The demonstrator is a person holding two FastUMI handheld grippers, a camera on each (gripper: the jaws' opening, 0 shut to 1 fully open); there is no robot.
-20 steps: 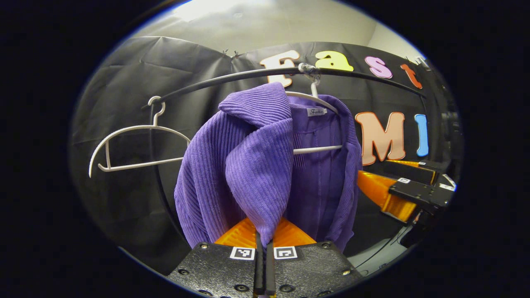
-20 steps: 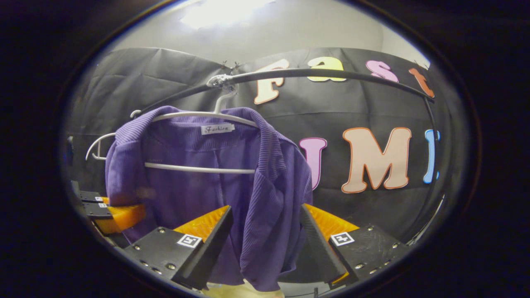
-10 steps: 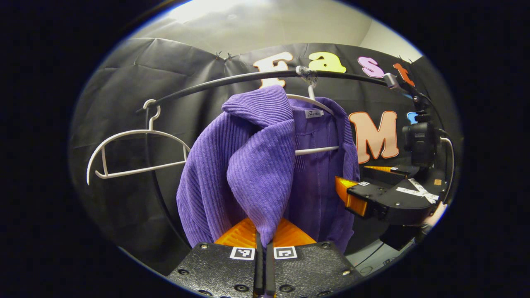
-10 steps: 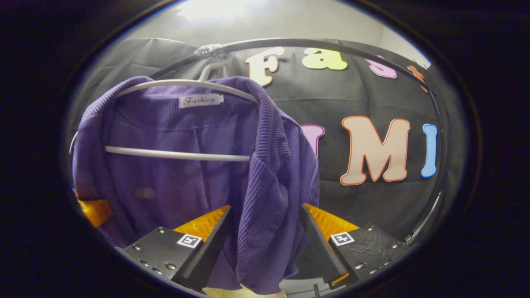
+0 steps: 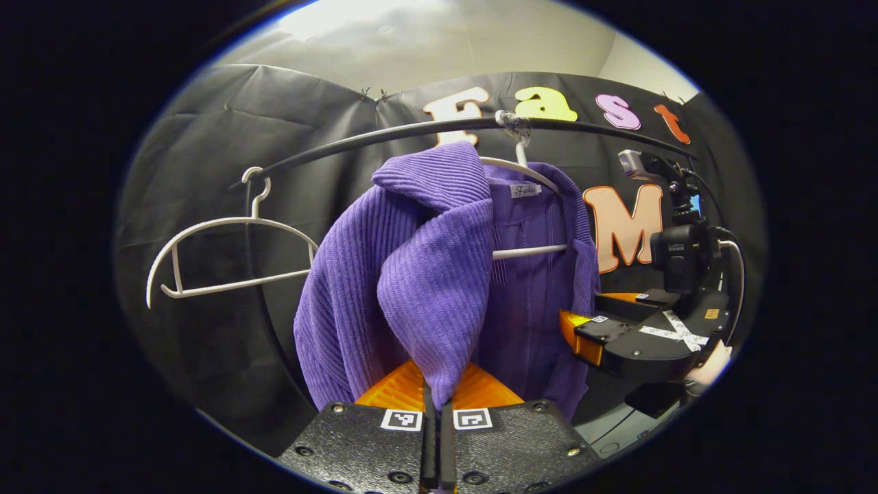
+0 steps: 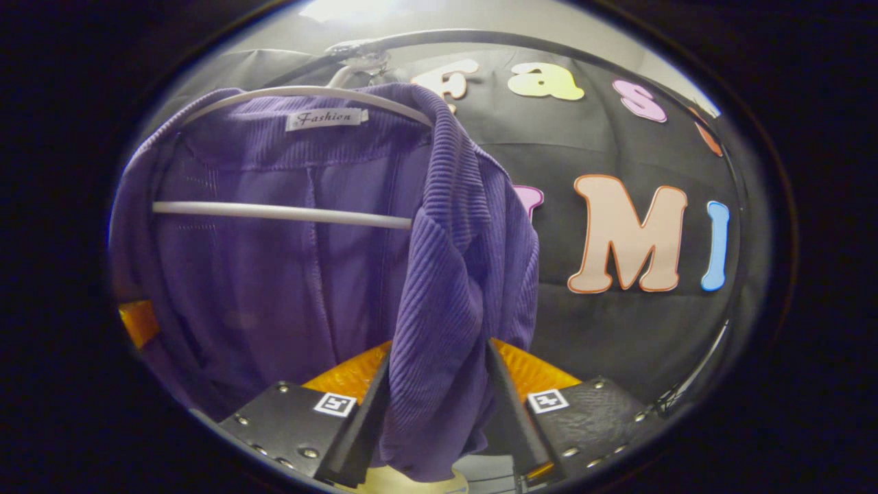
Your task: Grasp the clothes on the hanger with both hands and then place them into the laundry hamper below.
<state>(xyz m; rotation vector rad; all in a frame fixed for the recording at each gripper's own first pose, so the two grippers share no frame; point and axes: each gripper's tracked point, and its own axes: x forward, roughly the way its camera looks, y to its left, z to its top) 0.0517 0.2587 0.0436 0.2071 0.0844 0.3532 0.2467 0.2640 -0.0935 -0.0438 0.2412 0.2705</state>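
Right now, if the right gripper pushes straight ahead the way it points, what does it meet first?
The right gripper already has the purple ribbed garment's front panel between its open fingers, so that fabric comes first. Behind looks like the black cloth wall, though depth is unclear.

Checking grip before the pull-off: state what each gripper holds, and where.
Left gripper: shut on the purple ribbed cardigan, pinching a fold of its front panel. Right gripper: open, fingers either side of the other front edge, not yet clamped.
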